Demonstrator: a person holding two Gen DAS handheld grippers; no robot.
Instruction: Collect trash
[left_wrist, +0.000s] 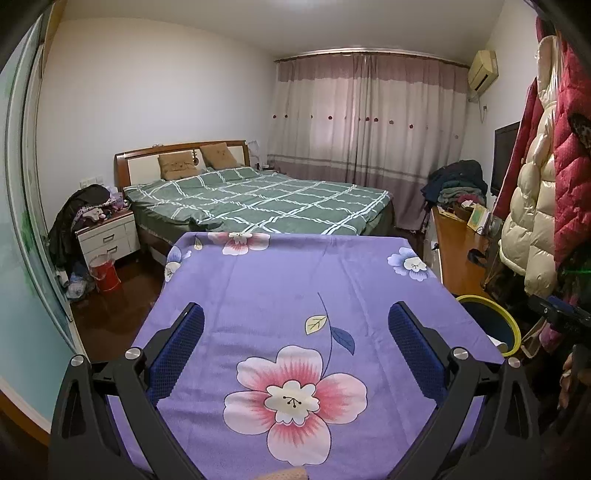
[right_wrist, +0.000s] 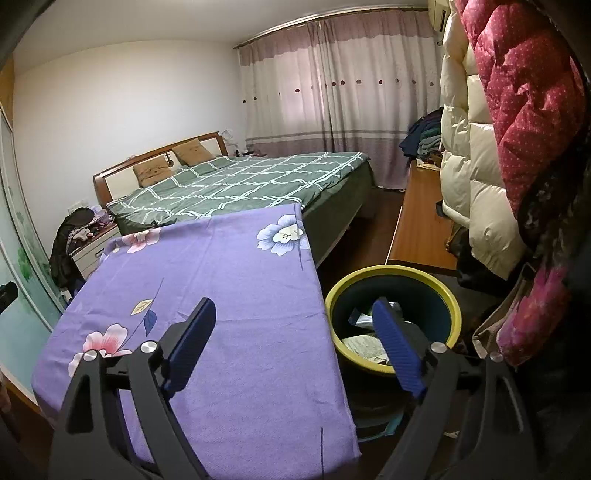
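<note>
The left gripper (left_wrist: 295, 328) is hanging released over the purple flowered cloth (left_wrist: 280, 280) covering the table, its 2 blue pads spread wide with nothing between them. No trash is showing anywhere on that cloth in either view.

Further right, the right gripper (right_wrist: 295, 328) is likewise standing released and empty, its left pad over the near right edge of the cloth and its right pad over the bin (right_wrist: 394, 273). The bin, dark inside with a yellow-green rim, is sitting on the floor just beside the table's right edge. Inside it, papers (right_wrist: 364, 343) and a crumpled pale wrapper (right_wrist: 360, 317) are lying loosely on the bottom, so the collected trash seems to be resting there already.

Such scraps are probably light, thin and soft, likely to crumple or slip rather than break. A pinch on a raised fold or a free edge would likely hold better than pressing on a flat face.

The near sheet in the bin is carrying small print, too fine to read. No brand or label is legible elsewhere.
</note>
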